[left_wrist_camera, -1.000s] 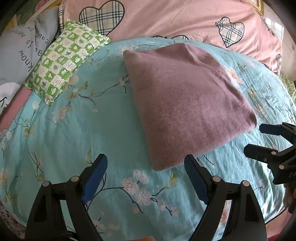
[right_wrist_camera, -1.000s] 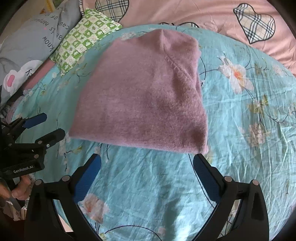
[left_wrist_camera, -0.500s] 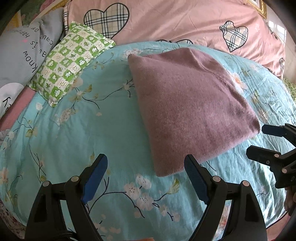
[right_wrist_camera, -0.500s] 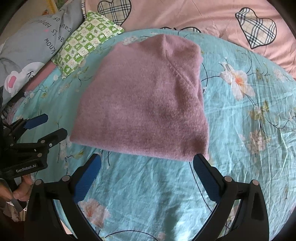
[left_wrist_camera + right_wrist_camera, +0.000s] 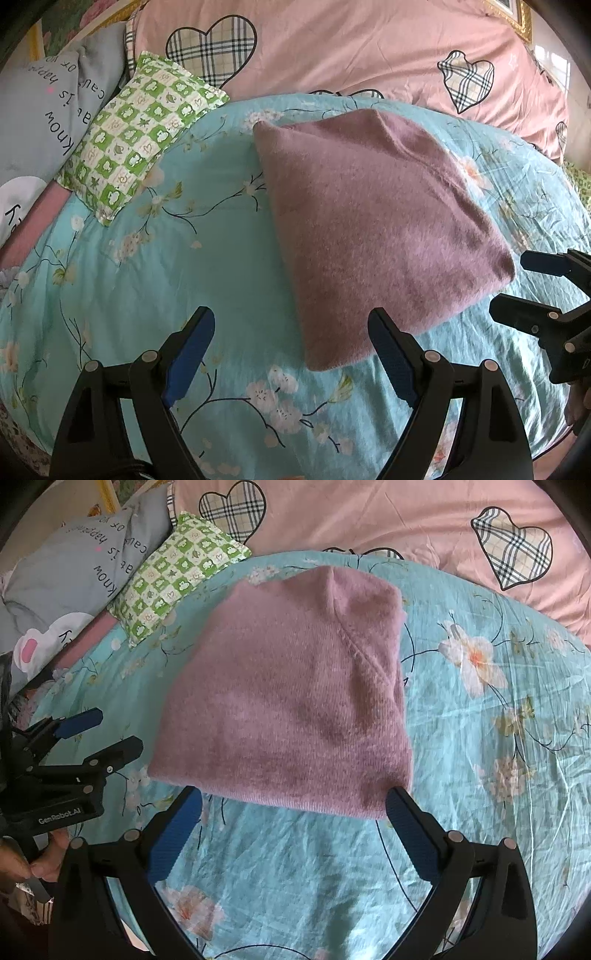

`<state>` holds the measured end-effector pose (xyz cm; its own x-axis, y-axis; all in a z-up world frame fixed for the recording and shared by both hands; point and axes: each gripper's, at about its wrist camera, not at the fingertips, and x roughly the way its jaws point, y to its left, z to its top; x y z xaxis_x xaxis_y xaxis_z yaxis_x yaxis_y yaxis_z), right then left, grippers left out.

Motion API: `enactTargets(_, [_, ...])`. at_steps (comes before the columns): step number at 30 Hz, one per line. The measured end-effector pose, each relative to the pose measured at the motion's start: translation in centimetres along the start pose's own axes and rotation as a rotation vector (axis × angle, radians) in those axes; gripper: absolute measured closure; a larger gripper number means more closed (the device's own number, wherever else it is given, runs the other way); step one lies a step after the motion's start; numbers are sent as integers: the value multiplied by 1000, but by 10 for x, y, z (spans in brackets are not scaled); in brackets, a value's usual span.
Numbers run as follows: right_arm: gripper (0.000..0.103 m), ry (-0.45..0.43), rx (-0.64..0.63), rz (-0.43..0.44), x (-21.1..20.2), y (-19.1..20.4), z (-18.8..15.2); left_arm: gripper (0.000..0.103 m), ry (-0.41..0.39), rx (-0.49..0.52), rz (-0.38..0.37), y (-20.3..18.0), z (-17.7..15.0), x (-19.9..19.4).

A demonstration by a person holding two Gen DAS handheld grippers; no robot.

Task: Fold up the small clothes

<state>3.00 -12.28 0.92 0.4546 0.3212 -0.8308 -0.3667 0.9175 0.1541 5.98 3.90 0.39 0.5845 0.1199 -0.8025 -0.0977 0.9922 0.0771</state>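
Note:
A mauve knitted garment (image 5: pixel 373 229) lies folded flat in a neat block on the turquoise flowered bedsheet (image 5: pixel 177 266); it also shows in the right wrist view (image 5: pixel 291 701). My left gripper (image 5: pixel 291 350) is open and empty, hovering near the garment's near left corner. It also shows at the left edge of the right wrist view (image 5: pixel 103 731). My right gripper (image 5: pixel 295 827) is open and empty, just in front of the garment's near edge. It also shows at the right edge of the left wrist view (image 5: pixel 517 288).
A green checked pillow (image 5: pixel 140 129) and a grey printed pillow (image 5: pixel 40 110) lie at the far left. A pink quilt with plaid hearts (image 5: pixel 351 51) lies behind the garment. A hand (image 5: pixel 40 864) holds the left gripper.
Both grippers have drawn back and down slightly from the garment, so it sits lower in both views. The garment itself has not moved. Both grippers stay open.

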Motion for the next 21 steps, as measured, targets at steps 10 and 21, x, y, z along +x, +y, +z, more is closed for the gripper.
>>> enactTargets(10, [3, 0, 24, 10, 0, -2, 4, 18, -1, 0, 0, -2, 1, 0])
enactTargets(21, [3, 0, 24, 11, 0, -1, 3, 18, 2, 0, -1, -3, 2, 0])
